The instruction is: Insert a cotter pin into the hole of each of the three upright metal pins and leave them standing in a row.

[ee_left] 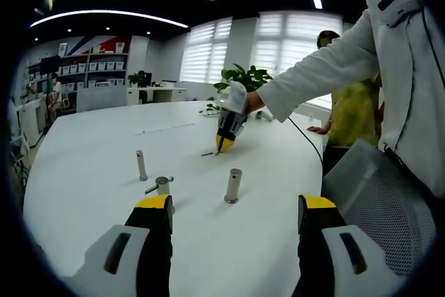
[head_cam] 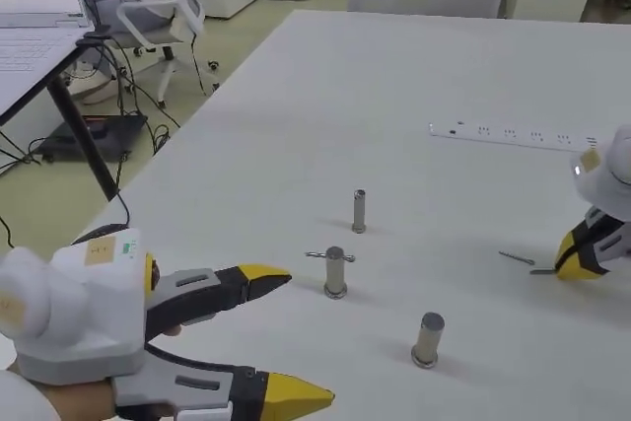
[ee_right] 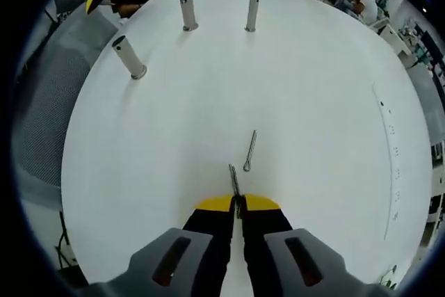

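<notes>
Head view, quick count: 3 metal pins upright on the white table (head_cam: 296, 96), in a diagonal row: far pin (head_cam: 359, 211), middle pin (head_cam: 335, 272), near pin (head_cam: 428, 339). Cotter pins, 3 as well. First cotter pin (head_cam: 329, 256) sits crosswise through the top of the middle pin, ends poking out both sides. Far and near pins stand bare. My left gripper (head_cam: 308, 337) is low at the left w/ jaws wide apart, gripping nothing, yellow tips aimed toward the middle pin but well short of it. Over on the right, my right gripper (head_cam: 564, 268) is tip-down at the tabletop. Right gripper view shows its jaws closed tight on the second cotter pin (ee_right: 234, 180), which sticks out fwd along the table surface. Third cotter pin (ee_right: 249, 151) lies loose just beside that one, not touching afaict. 1 power strip (head_cam: 513, 135) lies farther back on the table, well apart from the pins.
</notes>
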`<state>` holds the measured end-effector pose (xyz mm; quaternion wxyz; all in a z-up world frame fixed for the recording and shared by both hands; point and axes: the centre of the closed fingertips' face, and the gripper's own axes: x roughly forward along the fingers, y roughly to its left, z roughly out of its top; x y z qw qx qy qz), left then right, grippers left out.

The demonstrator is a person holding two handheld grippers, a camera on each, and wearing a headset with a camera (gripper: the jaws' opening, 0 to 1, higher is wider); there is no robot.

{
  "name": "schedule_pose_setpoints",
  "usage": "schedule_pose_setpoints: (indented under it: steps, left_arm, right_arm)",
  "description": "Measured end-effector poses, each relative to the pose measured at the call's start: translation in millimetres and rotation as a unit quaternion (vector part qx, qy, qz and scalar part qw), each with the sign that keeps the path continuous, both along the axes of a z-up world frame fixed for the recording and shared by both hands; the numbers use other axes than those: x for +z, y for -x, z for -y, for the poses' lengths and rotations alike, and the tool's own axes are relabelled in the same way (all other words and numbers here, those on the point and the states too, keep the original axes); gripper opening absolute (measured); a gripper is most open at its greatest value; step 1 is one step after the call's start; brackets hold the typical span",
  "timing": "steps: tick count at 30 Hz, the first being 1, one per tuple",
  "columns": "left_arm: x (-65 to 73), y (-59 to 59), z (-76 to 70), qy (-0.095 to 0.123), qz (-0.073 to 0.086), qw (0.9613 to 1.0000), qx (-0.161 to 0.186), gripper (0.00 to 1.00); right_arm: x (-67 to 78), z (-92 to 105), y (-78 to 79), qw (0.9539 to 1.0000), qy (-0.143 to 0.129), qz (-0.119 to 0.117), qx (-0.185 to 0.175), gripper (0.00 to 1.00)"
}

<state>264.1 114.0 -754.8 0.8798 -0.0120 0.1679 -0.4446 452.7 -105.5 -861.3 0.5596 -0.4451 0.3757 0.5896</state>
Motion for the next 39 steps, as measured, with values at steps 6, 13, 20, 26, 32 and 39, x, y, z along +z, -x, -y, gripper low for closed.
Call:
schedule_pose_setpoints:
  steps: [6,13,20,26,32,39]
  left_arm:
    - [0.5,-0.5,-0.3,0.001,0.002,1.0,-0.001,0.73]
    - [0.7,-0.6,0.1,0.0,0.002,1.0,-0.002,0.73]
    - [1.7,-1.0,1.3,0.002,0.004,1.0,-0.003,0.73]
    - [2.4,-1.9,2.0,0.002,0.006,1.0,-0.005,0.72]
    - [5.4,-2.0,4.6,0.004,0.009,0.9999,-0.006,0.72]
    - [8.8,-2.9,8.4,0.004,0.015,0.9998,-0.009,0.72]
  right_arm:
    - [-1.0,0.4,2.2,0.9998,0.002,0.017,0.003,0.05]
    - [0.1,-0.8,6.6,0.9997,-0.005,0.023,0.0,0.03]
    - [4.3,-1.9,12.9,0.9997,-0.013,0.018,-0.003,0.02]
    - [8.1,-2.6,20.5,0.9997,-0.019,0.017,-0.002,0.02]
    - [15.8,-2.8,27.0,0.9995,-0.024,0.018,-0.007,0.02]
    - [34.4,-6.4,39.4,0.9992,-0.033,0.023,0.0,0.02]
